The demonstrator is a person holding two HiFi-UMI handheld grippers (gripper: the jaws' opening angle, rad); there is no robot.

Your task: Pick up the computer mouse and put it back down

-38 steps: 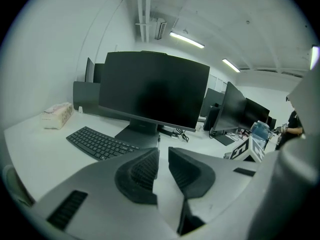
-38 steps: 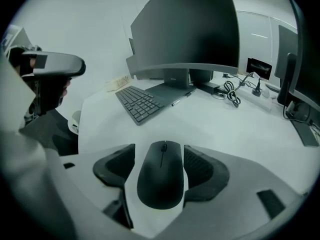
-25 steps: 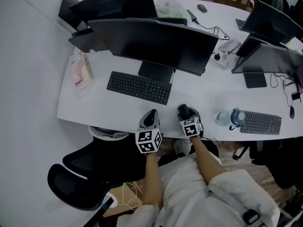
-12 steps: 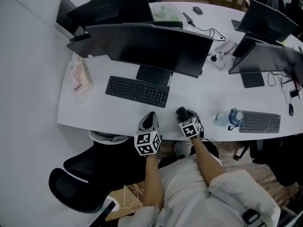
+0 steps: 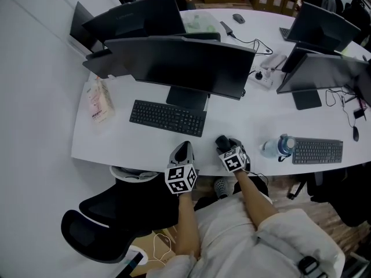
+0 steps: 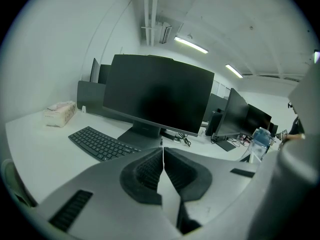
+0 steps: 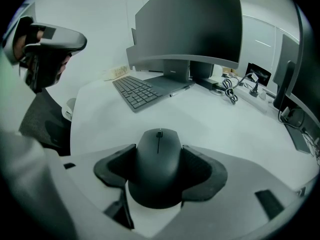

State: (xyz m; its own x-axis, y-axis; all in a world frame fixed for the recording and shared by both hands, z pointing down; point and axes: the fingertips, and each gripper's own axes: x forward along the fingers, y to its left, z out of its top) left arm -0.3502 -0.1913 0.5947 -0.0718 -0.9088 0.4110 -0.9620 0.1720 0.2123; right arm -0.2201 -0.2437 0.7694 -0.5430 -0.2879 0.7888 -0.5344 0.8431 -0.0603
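The black computer mouse (image 7: 159, 164) sits between the jaws of my right gripper (image 7: 159, 149), and both dark pads press on its sides. In the head view this gripper (image 5: 226, 145) is at the front edge of the white desk (image 5: 249, 123), with the mouse (image 5: 222, 141) at its tip. I cannot tell whether the mouse rests on the desk or is lifted off it. My left gripper (image 5: 183, 150) hovers at the desk's front edge just left of it. Its jaws are shut with nothing between them (image 6: 162, 151).
A black keyboard (image 5: 167, 118) lies in front of a wide dark monitor (image 5: 179, 65). A tissue pack (image 5: 97, 100) is at the desk's left end. A water bottle (image 5: 277, 146) and a second keyboard (image 5: 317, 152) lie to the right. A black office chair (image 5: 127, 204) stands below the desk edge.
Both grippers and the mouse keep their places. Only the head view has drifted a little.
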